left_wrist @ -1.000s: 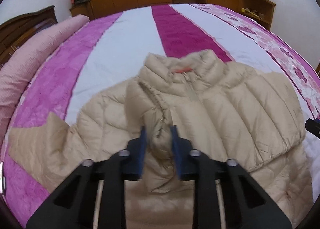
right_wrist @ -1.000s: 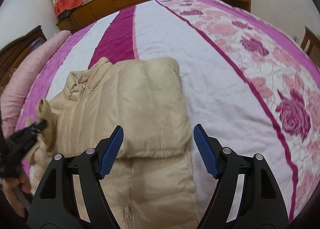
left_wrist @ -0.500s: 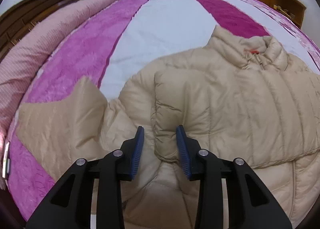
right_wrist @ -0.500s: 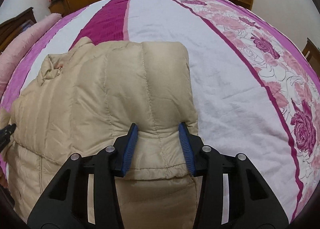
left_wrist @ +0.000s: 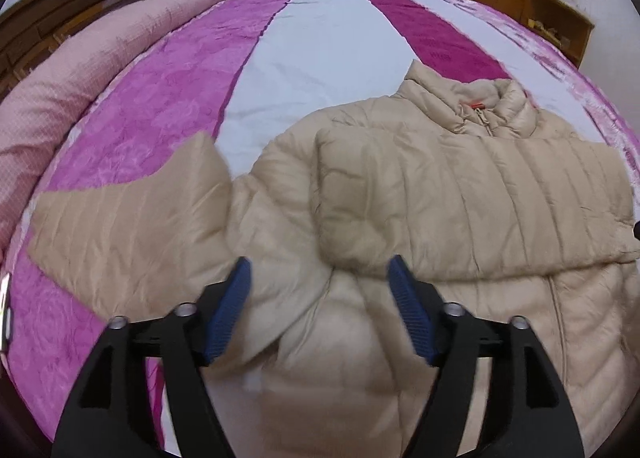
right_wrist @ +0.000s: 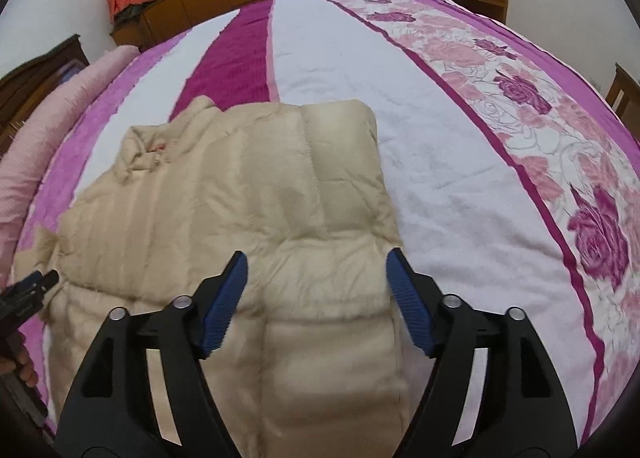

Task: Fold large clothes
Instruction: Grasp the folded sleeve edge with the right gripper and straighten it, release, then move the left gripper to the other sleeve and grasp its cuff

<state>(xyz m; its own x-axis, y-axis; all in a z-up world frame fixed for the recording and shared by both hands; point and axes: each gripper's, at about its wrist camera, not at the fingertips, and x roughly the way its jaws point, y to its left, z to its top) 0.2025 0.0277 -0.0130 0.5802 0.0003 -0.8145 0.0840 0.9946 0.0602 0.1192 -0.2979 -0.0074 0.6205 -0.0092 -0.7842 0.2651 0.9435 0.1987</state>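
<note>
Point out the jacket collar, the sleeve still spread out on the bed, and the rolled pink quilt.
jacket collar (left_wrist: 476, 105), left wrist view, on the orange tab at the neck.
spread sleeve (left_wrist: 120, 225), left wrist view, mid-sleeve on the quilted fabric.
rolled pink quilt (left_wrist: 80, 73), left wrist view, on its upper surface along the bed's edge.

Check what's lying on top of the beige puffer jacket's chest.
One folded beige quilted sleeve lies across the beige puffer jacket below the collar. It covers the upper zipper and chest.

left tongs (left_wrist: 319, 286), right tongs (right_wrist: 316, 280): black frames, ribbed blue pads, silver screws.
</note>
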